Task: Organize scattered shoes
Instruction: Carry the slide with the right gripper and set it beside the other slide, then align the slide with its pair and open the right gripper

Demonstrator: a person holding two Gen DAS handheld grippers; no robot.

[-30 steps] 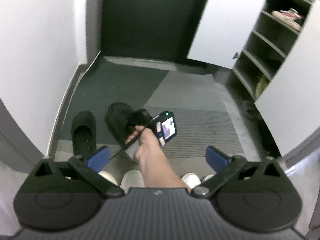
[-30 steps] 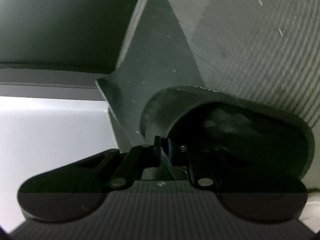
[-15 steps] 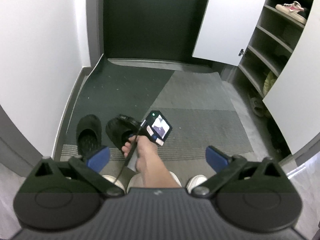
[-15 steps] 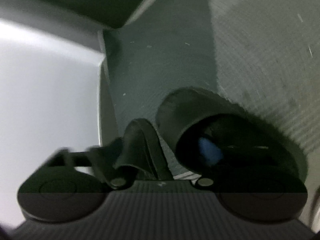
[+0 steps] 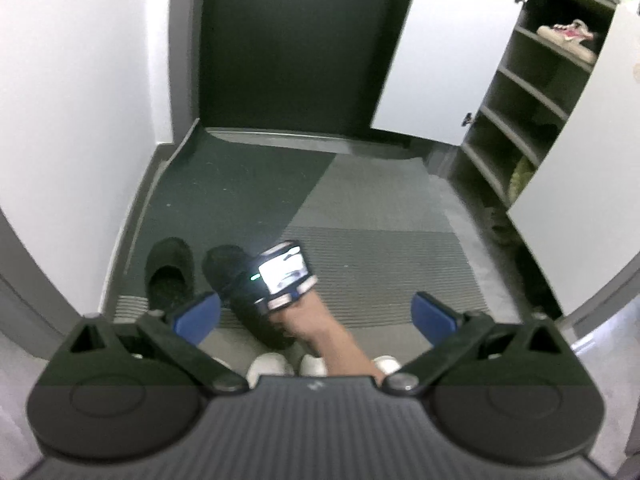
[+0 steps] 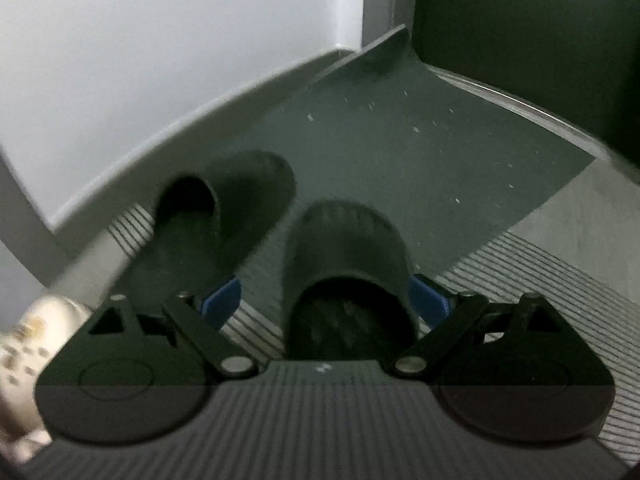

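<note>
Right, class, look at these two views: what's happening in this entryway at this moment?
A person is tidying shoes with a handheld gripper in each hand. The right gripper is open, its blue pads either side of the right black slipper, not clamped on it. The left black slipper lies beside it by the wall. The left gripper is open, empty and held higher, looking down on the floor mat. The shoe cabinet stands open to the right, a pale sneaker on one shelf.

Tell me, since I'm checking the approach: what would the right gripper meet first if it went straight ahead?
Most likely the nearer black slipper: it lies between the open right gripper pads. The second slipper sits left of that line. Depth is unclear.
</note>
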